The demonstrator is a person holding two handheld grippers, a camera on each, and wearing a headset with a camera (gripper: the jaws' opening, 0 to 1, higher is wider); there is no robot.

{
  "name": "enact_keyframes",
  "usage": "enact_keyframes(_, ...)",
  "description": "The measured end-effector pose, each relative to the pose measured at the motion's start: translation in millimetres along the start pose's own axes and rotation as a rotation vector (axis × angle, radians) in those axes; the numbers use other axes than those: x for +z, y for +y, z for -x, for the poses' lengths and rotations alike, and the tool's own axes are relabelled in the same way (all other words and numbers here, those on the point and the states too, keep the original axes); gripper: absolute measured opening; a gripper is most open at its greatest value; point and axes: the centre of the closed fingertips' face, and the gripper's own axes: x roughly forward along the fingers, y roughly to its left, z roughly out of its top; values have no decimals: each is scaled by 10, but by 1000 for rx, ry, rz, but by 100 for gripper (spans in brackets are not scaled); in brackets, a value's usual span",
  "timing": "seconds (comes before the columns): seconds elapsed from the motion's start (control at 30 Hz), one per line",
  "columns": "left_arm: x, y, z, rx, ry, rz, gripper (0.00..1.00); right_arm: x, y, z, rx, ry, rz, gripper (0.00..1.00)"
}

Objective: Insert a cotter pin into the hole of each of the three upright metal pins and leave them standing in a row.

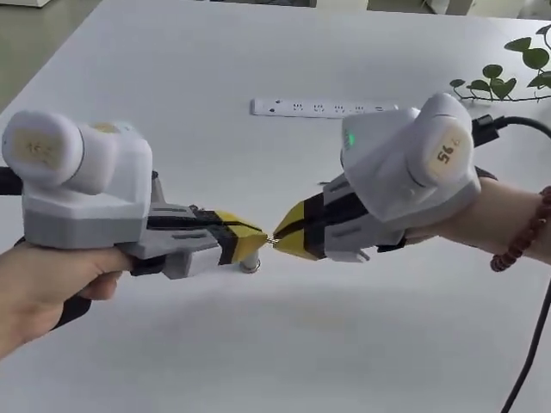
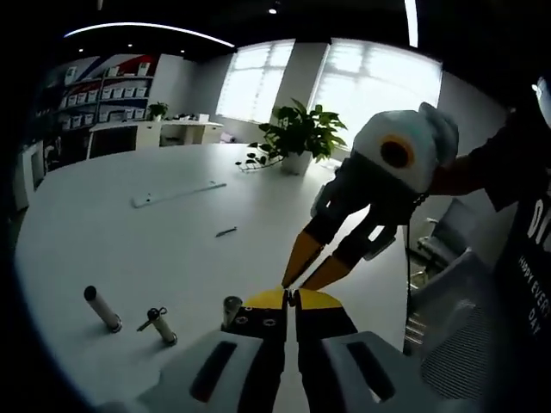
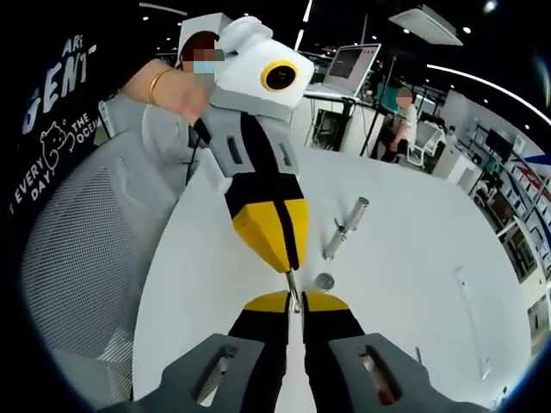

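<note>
Left gripper (image 1: pixel 250 234): comes in from the left, jaws pressed together. The tip meets the loose end of the cotter pin; I cannot tell whether it grips that end.
Bare metal pin (image 2: pixel 102 308): upright on the table (image 1: pixel 362 327), farthest left in the left gripper view, with no cotter pin visible in it.
Fitted metal pin (image 2: pixel 160 326): next in the row, with a cotter pin through its head.
Near metal pin (image 1: pixel 250 263): upright, just below and slightly left of where the two tips meet; its top shows beside the jaws in the right gripper view.
Cotter pin (image 1: pixel 271 242): held in the air between the two tips. Its long axis is roughly level and runs gripper to gripper, across the upright pin's axis.
Right gripper (image 1: pixel 282 239): comes in from the right, jaws pinching the cotter pin.
Key relation: the near metal pin's hole probably sits below the cotter pin, on the left gripper's side. The right gripper carries the part and would likely lower it and push leftward.
Risk: a sideways push could tip the near pin.
</note>
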Motion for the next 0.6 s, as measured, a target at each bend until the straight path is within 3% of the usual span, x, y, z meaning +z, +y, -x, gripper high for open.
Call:
enact_keyframes(0.37, -14, -94, -12, -58, 14, -111, 0, -28, 96, 66, 92, -67, -122, 5)
enact_keyframes(0.6, -2, -115, -21, -85, 1, -117, 0, -83, 172, 71, 156, -104, -197, 5)
